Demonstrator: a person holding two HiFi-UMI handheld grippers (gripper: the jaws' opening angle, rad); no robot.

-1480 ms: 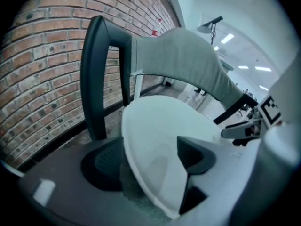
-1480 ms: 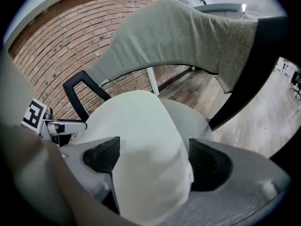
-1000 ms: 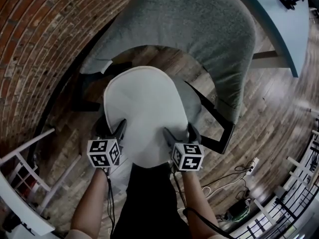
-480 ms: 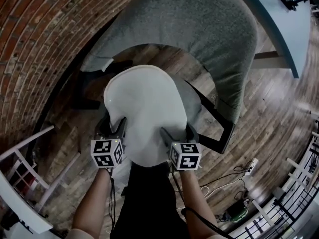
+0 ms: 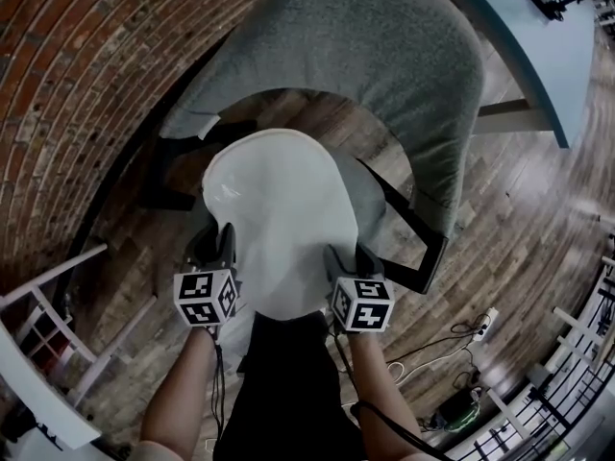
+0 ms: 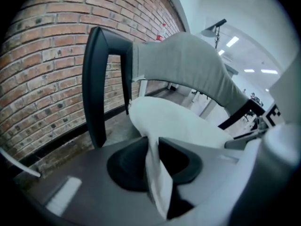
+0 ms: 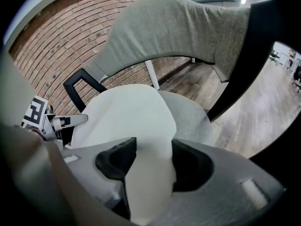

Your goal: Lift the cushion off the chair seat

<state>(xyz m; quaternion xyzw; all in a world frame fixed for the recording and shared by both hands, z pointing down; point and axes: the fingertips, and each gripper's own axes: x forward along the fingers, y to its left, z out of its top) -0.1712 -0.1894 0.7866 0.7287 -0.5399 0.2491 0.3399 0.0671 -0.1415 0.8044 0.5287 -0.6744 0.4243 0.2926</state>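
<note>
A white oval cushion point(image 5: 274, 209) lies on the grey seat point(image 5: 373, 205) of a chair with a curved grey back point(image 5: 384, 56). My left gripper point(image 5: 223, 245) has just been closing its jaws and now pinches the cushion's near left edge; in the left gripper view the thin white fold point(image 6: 155, 173) is squeezed between the dark pads point(image 6: 127, 164). My right gripper point(image 5: 344, 257) has also been closing and grips the near right edge, where a thicker fold of cushion point(image 7: 150, 173) fills the gap between its pads point(image 7: 117, 161). The cushion still rests on the seat.
A brick wall point(image 5: 67, 84) curves along the left behind the chair's black frame point(image 5: 423, 257). A white rack point(image 5: 48, 353) stands at lower left and a pale blue table point(image 5: 538, 36) at upper right. Cables and a power strip point(image 5: 485, 323) lie on the wooden floor.
Both grippers' jaws have closed from wide open onto the cushion's near edge, which now puckers between them. The hands have hardly shifted.
</note>
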